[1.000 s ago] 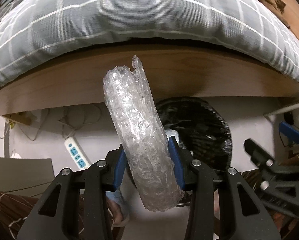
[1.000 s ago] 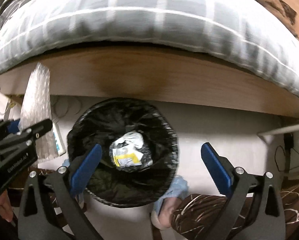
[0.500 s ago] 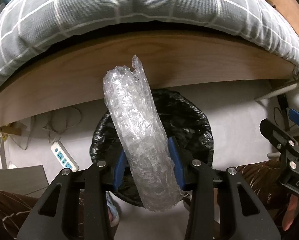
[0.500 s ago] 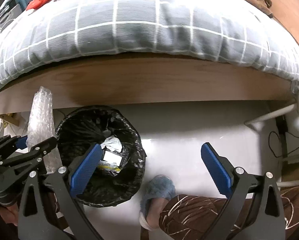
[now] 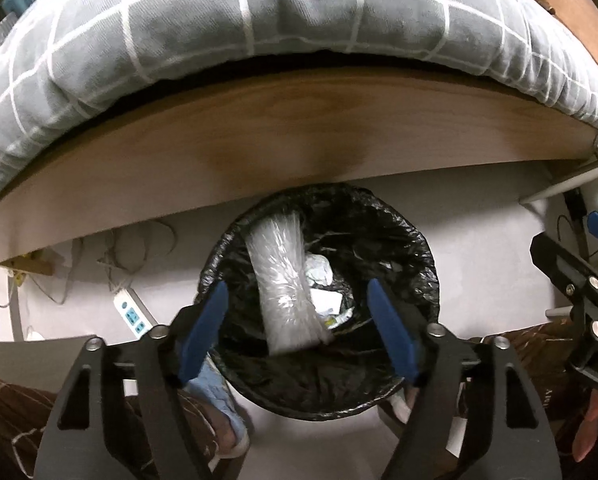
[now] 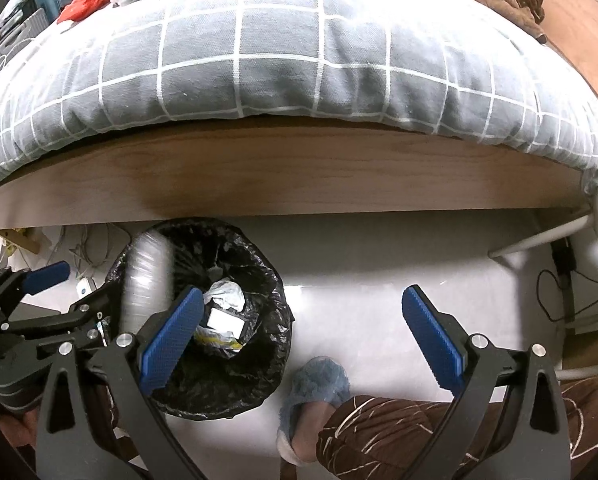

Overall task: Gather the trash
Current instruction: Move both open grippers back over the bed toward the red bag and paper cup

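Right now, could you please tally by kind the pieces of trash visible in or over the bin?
Bubble wrap roll: 1, motion-blurred, dropping into the black-lined bin, clear of the open left gripper.
Crumpled white paper or plastic: 1.
White-and-yellow packet: 1.
Total: 3 that I can make out.

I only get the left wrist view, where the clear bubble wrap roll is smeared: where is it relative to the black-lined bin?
Observer: In the right wrist view the clear bubble wrap roll is blurred over the left rim of the black-lined round bin.
Operator: Right tool carrying anything?
Observer: No, the right tool is open, nothing between its fingers.
Operator: Anything else?
Observer: A red crumpled item lies on the grey checked bedding.
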`<state>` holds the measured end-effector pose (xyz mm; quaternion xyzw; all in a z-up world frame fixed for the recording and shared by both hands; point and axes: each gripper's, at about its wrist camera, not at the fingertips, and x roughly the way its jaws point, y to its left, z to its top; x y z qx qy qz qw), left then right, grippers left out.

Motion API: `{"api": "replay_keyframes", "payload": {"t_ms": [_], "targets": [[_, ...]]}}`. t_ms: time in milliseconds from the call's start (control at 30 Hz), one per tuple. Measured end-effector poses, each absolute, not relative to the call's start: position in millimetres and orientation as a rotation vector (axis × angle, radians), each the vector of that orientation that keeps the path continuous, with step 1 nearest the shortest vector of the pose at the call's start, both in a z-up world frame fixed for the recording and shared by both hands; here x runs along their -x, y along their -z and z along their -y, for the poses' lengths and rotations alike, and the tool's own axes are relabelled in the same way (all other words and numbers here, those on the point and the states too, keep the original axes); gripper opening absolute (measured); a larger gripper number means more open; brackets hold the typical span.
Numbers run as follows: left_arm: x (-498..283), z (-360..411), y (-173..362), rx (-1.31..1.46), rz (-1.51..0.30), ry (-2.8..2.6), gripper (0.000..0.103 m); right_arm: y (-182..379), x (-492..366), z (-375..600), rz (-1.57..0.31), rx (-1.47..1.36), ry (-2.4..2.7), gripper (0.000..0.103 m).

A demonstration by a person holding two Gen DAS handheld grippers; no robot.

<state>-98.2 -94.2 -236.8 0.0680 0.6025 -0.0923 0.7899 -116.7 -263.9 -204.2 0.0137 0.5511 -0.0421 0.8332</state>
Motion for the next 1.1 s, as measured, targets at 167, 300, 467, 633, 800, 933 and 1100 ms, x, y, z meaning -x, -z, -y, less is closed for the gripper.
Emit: {"api": "replay_keyframes", "payload": {"t_ms": [167, 300, 467, 633, 800, 933, 1100], "targets": [[98.9, 87.4, 223.6, -0.157, -1.255, 0.195, 0.088, 193.9, 114.9, 253.7, -1.136, -0.020, 0.066, 0.096], [99.3, 78.1, 210.1, -0.158, -1.220, 0.176, 0.097, 184.9, 113.3, 245.7, -1.107, -0.012, 0.056, 0.096], [95.7, 64.4, 186.0, -0.142, -1.172, 0.150, 0.097, 166.3, 112.2, 240.5, -1.052, -0.019, 0.043, 0.096], [88.8, 50.1, 157.7, -0.116, -1.114, 0.111, 0.097, 138.5, 111.6, 234.3, -0.970, -0.025, 0.025, 0.095], [82.3, 32.4, 126.2, -0.069, -1.048, 0.086, 0.097, 109.7, 109.4, 229.3, -0.889, -0.024, -0.006, 0.095], [77.8, 22.0, 102.6, -0.048, -0.980, 0.064, 0.097, 91.8, 105.9, 219.2, -0.831, -0.005, -0.037, 0.095], [68.1, 12.7, 87.8, -0.029, -0.937, 0.045, 0.097, 70.5, 100.4, 205.6, -0.757, 0.011, -0.063, 0.095]]}}
